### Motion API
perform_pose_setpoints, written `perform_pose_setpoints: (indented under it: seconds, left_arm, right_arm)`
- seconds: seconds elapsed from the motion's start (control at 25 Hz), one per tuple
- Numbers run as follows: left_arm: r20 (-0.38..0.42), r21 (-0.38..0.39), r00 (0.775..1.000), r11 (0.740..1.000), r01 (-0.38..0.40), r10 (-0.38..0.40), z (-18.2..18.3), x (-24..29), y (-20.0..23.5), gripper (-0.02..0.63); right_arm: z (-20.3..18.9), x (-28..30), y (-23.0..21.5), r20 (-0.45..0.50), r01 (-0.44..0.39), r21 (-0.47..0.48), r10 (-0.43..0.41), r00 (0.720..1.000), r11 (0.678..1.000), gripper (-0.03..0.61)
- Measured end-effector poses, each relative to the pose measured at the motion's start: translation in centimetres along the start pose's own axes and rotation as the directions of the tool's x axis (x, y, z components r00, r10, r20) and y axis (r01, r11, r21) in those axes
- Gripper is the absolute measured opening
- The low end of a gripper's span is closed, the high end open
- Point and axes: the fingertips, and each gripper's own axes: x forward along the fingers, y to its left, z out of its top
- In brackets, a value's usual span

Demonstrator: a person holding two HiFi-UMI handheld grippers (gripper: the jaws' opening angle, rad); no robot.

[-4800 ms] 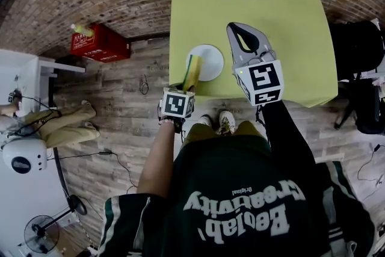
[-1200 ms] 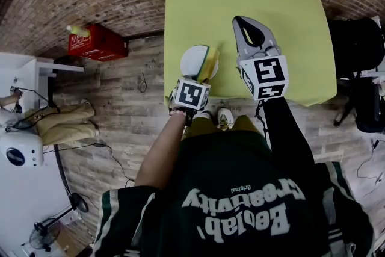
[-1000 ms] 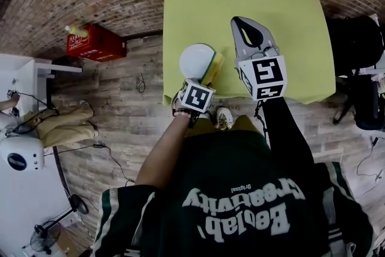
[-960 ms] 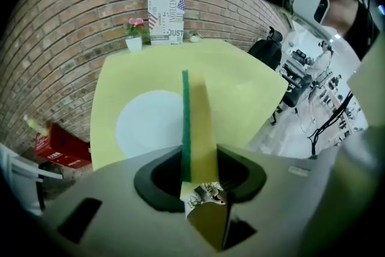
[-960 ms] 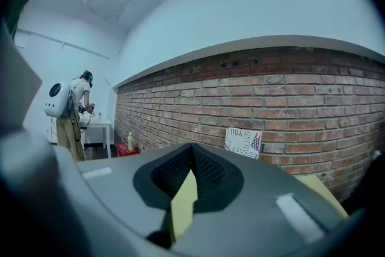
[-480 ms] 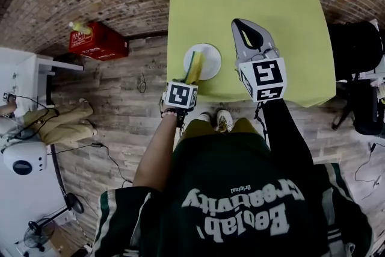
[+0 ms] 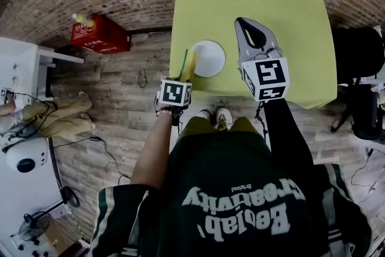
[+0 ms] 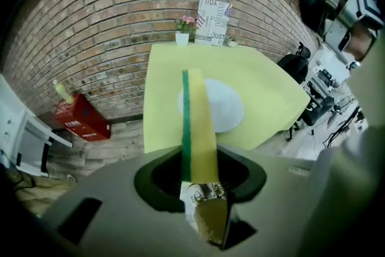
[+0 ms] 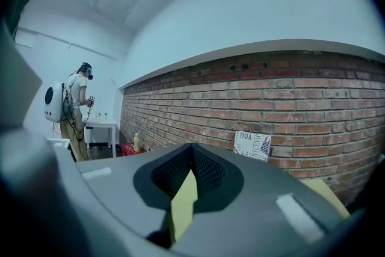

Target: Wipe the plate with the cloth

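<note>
1. The step in hand, as I judge it, is a wiping stroke. The cloth [image 8: 195,123] needs to lie flat on the plate [image 8: 225,106] and sweep across it. The left gripper [image 8: 200,177] should therefore tip the cloth's free end down and carry it rightward over the white surface, rather than dragging one edge.
2. Light, even pressure looks wise. The plate lies loose on the table [image 7: 289,27] near its left edge, and a hard push could slide it (nothing steadies it now).
3. The left gripper's jaws are clamped on the near end of the cloth, a yellow strip with a green edge that sticks straight out ahead of them.
4. In the head view the cloth's far end sits at the plate's left rim, close to the table's left edge. I cannot tell whether it touches the plate.
5. The right gripper [image 9: 192,150] has its jaws brought together with nothing between them. It hangs above the table to the right of the plate, aimed at the brick wall [image 9: 271,105], and takes no part in the wipe.
</note>
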Motion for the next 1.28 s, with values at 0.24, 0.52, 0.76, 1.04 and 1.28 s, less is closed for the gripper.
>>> perform_pose_setpoints:
  seconds: [0.24, 0.52, 0.76, 1.04, 1.28]
  left_arm:
    - [-0.004, 0.116, 0.993, 0.986, 0.119, -0.120, 0.6, -0.8, -5.8, 0.137]
    - [-0.089, 0.158, 0.979, 0.968, 0.196, -0.184, 0.1, 0.8, -10.3, 0.137]
    - [-0.089, 0.100, 0.981, 0.978, 0.182, -0.174, -0.7, 0.7, -9.2, 0.137]
    - [-0.073, 0.000, 0.991, 0.994, 0.108, -0.108, -2.7, -0.2, -5.0, 0.137]
    - [-0.060, -0.105, 0.996, 0.993, 0.056, -0.063, -4.0, -1.4, -2.0, 0.137]
  right_arm:
    - [-0.4, -0.3, -0.2, -0.011, 0.010, 0.007, -0.010, 1.000, 1.000, 0.012]
    - [-0.7, -0.5, 0.1, -0.013, -0.001, 0.009, 0.001, 1.000, 1.000, 0.012]
    - [-0.6, -0.7, 0.3, -0.008, -0.007, 0.016, 0.007, 1.000, 1.000, 0.012]
    - [0.1, -0.4, 1.2, 0.010, -0.037, 0.009, 0.037, 0.999, 0.999, 0.012]
    - [0.6, -0.2, 1.6, 0.017, -0.057, 0.009, 0.057, 0.998, 0.998, 0.012]
